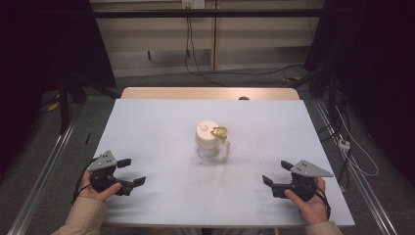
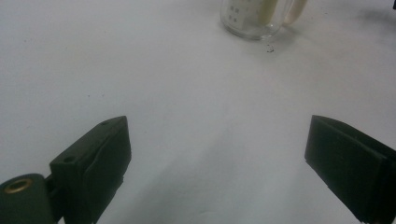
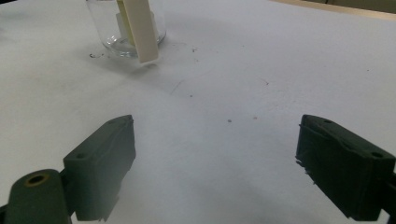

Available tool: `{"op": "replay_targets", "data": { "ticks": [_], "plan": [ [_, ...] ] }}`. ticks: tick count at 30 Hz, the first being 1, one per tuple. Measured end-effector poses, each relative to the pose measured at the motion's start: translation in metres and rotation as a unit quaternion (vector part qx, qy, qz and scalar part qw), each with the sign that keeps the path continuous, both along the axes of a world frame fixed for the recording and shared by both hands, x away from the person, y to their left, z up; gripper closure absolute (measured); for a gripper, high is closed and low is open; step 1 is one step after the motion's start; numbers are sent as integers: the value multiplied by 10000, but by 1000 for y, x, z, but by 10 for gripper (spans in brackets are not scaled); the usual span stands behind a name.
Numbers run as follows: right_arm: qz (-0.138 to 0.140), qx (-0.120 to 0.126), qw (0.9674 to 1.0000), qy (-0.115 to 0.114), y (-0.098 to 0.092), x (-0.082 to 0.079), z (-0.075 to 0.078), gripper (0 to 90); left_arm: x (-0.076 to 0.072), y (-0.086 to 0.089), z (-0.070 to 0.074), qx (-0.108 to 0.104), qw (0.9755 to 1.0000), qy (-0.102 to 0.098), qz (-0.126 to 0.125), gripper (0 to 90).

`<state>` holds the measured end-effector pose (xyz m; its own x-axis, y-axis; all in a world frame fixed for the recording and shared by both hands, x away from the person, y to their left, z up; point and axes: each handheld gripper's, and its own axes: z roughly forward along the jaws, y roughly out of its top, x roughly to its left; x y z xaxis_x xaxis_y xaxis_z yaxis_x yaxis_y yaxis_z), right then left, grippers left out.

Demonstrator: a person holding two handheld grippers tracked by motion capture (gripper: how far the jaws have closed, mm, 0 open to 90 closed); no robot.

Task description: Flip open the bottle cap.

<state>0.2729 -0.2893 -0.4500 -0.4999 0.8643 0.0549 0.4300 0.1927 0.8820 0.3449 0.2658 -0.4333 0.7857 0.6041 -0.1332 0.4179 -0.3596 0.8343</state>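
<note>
Standing near the middle of the table (image 1: 147, 122) is one jug (image 1: 211, 142) (clear glass body, cream lid and handle); two grippers are counted, one at each near corner. The left gripper (image 1: 131, 172) is held with its jaws apart, nothing between them. The right gripper (image 1: 277, 172) is likewise held with jaws wide and empty. Both are aimed inward toward the jug and are kept well apart from it. Bare white surface (a few dark specks) lies between each gripper and the jug, with nothing in the way. Beyond the far edge, cables (image 1: 230, 73) are seen on the floor. In the right gripper view, the jug's handle (image 3: 140, 30) is turned toward the camera.
</note>
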Motion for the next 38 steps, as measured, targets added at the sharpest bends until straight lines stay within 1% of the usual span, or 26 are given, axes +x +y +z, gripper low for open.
{"op": "replay_targets", "data": {
  "ticks": [3,7,10,15,17,20,22,25,29,30,31,34,38],
  "plan": [
    [-18,-1,10000,17,0,0,0,117,-1,1,0,-52,10000,-26,38,68],
    [-10,-5,10000,12,-1,-1,-1,117,-1,2,0,16,10000,-43,-7,68],
    [-11,-14,10000,16,-1,-1,-1,117,-2,2,-1,26,10000,-44,-13,66],
    [-43,49,10000,11,-4,-2,-2,116,-3,1,-1,-26,10000,-54,-34,64],
    [-54,76,10000,32,-5,-3,-3,117,-3,0,-2,-14,10000,-52,-36,64],
    [-56,75,10000,26,-5,-2,-4,116,-3,0,-3,-61,10000,-59,-29,64],
    [-59,85,9999,25,-5,-2,-4,117,-3,1,-3,-18,10000,-71,-52,64],
    [-26,68,10000,48,-3,-2,-4,116,-4,2,-3,-62,10000,-74,-10,64],
    [5,81,10000,49,-2,-1,-5,116,-4,4,-1,-43,9999,-98,-23,64],
    [15,67,10000,49,-2,-1,-5,116,-4,3,-1,-98,9999,-64,2,64],
    [19,68,10000,50,-2,-1,-5,116,-4,4,-1,-36,9999,-96,-18,64],
    [15,68,10000,59,-2,-1,-5,116,-4,3,-2,-81,10000,-32,4,65],
    [10,52,10000,41,-2,-1,-5,116,-4,0,-3,-49,10000,-49,-34,65]
  ]
}}
